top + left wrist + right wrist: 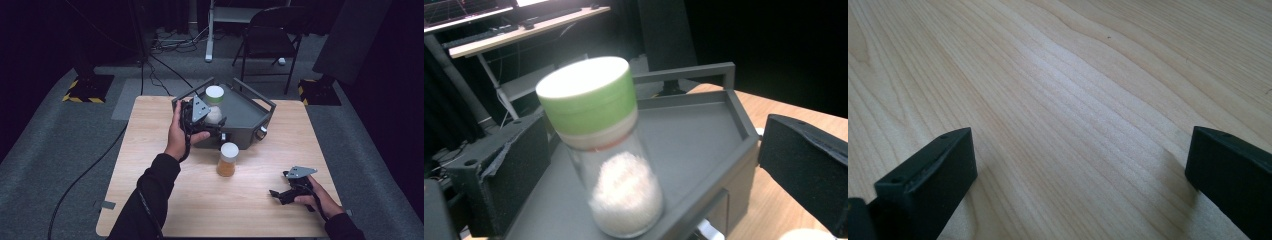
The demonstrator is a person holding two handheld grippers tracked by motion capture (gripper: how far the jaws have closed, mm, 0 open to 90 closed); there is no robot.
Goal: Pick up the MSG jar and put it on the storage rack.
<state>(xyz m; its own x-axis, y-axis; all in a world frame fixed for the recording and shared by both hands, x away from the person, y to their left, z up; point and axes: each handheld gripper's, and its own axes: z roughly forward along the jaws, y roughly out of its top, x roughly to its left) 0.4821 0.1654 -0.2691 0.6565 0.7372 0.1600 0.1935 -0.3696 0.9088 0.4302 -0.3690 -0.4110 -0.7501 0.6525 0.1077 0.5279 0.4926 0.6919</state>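
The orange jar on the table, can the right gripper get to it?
Probably yes. The right gripper rests open on the table, and bare wood lies between it and the orange jar, which stands apart from the grey tray.

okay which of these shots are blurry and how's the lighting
Left gripper view: green-lidded jar smeared by motion blur, grey tray sharper. Right gripper view: crisp wood grain, soft glare mid-table. High view: table lit, surroundings dark; orange jar clear.

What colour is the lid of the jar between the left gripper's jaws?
Green-sided with a white top; clearest in the left gripper view.
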